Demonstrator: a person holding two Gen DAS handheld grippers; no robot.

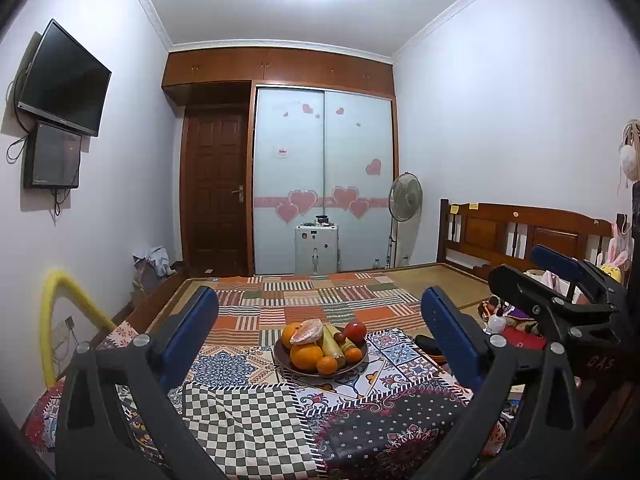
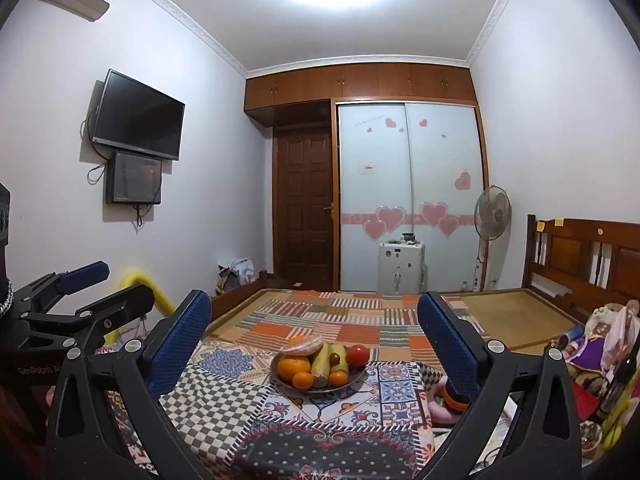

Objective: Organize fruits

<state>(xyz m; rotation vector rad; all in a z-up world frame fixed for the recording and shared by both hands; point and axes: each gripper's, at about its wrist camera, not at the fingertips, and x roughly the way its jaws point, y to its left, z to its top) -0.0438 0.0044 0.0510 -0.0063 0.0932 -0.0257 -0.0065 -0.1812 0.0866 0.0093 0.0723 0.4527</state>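
Note:
A dark round plate (image 1: 360,356) (image 2: 276,374) sits on a patchwork cloth in front of both grippers. It holds several oranges (image 1: 306,356) (image 2: 294,366), a peeled pomelo piece (image 1: 307,331) (image 2: 302,345), yellow-green banana-like fruits (image 1: 332,344) (image 2: 320,362) and a red tomato-like fruit (image 1: 355,330) (image 2: 357,355). My left gripper (image 1: 320,336) is open and empty, well short of the plate. My right gripper (image 2: 314,336) is open and empty, also short of the plate. Each gripper shows at the edge of the other's view: the right one (image 1: 560,276), the left one (image 2: 86,280).
The patchwork cloth (image 1: 256,412) covers a low surface before a bed (image 1: 312,296) with a wooden headboard (image 1: 520,232). Toys and clutter (image 2: 600,340) lie at the right. A yellow tube (image 1: 52,312) stands at the left. A fan (image 1: 406,196), wardrobe and door are far behind.

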